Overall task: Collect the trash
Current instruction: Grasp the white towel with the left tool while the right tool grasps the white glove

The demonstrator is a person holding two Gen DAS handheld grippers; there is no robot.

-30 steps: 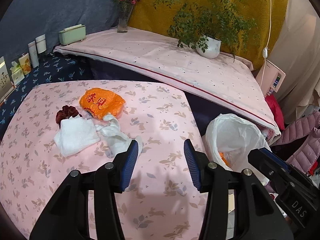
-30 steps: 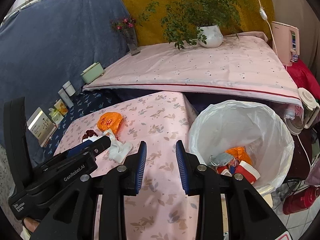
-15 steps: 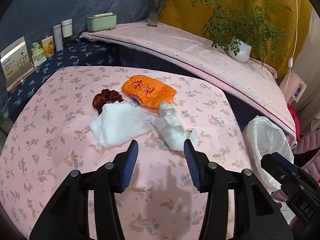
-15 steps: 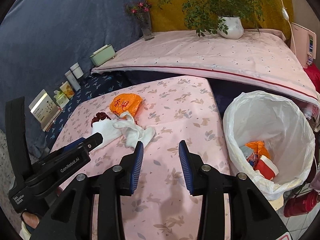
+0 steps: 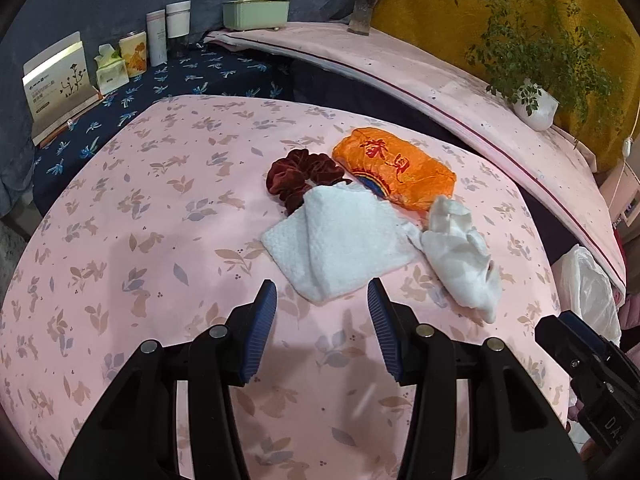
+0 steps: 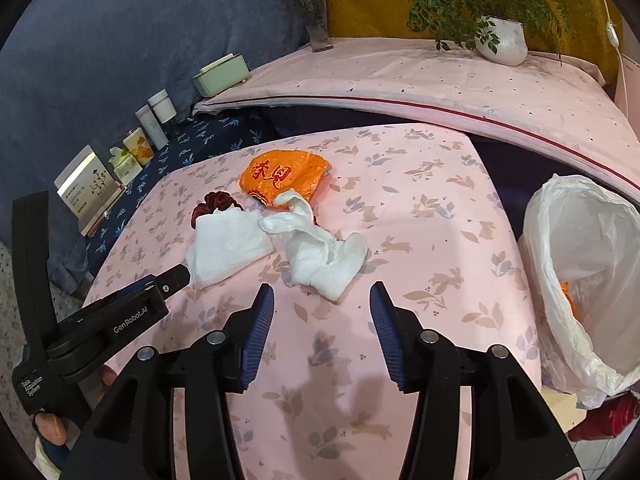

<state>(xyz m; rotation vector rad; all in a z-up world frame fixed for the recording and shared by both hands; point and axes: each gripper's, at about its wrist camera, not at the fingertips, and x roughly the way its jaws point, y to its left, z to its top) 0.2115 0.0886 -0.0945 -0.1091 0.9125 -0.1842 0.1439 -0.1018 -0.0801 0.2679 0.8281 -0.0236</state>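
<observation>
Both grippers are hovering wide open and holding nothing. The left gripper (image 5: 322, 312) is sitting low in frame, just short of the folded white towel (image 5: 340, 240). The right gripper (image 6: 322, 316) is facing the crumpled tissue (image 6: 320, 252) at center, with the trash bag (image 6: 580, 280) waiting at the right edge.

Mid-frame cluster, touching: folded white paper towel (image 5: 340, 248); crumpled white tissue (image 5: 460, 256) right; orange printed wrapper (image 5: 394, 168) behind. White-lined bin (image 6: 580, 280), far right.
</observation>
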